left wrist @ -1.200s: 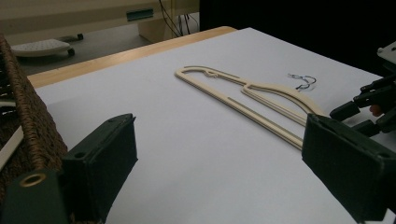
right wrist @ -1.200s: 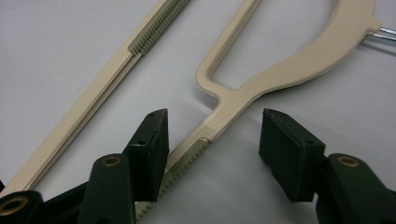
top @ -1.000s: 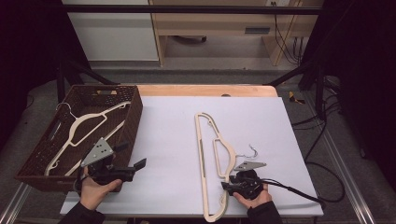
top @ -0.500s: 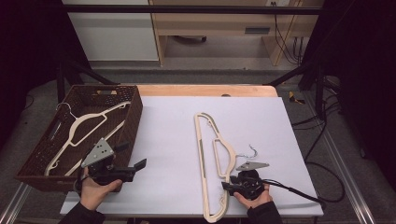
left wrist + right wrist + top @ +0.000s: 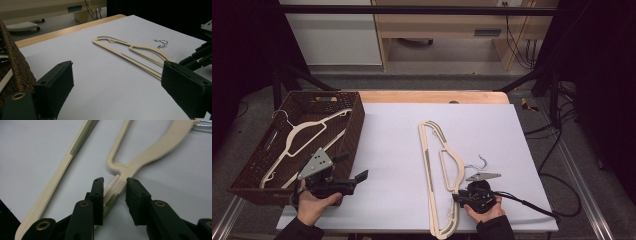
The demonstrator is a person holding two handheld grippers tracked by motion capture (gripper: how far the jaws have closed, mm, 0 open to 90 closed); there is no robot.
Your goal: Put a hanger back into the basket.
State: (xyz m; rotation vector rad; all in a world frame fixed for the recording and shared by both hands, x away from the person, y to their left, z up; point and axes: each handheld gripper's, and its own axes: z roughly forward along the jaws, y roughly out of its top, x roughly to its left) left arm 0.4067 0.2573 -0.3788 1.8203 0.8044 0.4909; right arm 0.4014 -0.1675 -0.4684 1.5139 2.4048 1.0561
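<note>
A cream plastic hanger (image 5: pixel 432 150) lies flat on the white table top (image 5: pixel 387 145), its metal hook (image 5: pixel 482 161) pointing right. My right gripper (image 5: pixel 455 197) rests at the hanger's near end. In the right gripper view its jaws (image 5: pixel 115 185) stand a little apart on either side of the hanger's thin arm (image 5: pixel 117 183), and are not pressed onto it. My left gripper (image 5: pixel 352 166) hovers over the table's near left, jaws wide open (image 5: pixel 117 82) and holding nothing. The hanger (image 5: pixel 120 46) lies well beyond it.
A dark woven basket (image 5: pixel 357 120) stands at the table's left with another cream hanger (image 5: pixel 307 130) inside. Its wall (image 5: pixel 15 62) is close beside my left gripper. A cable (image 5: pixel 532 205) trails right from the right gripper. The table's wooden far edge (image 5: pixel 432 96) borders the floor.
</note>
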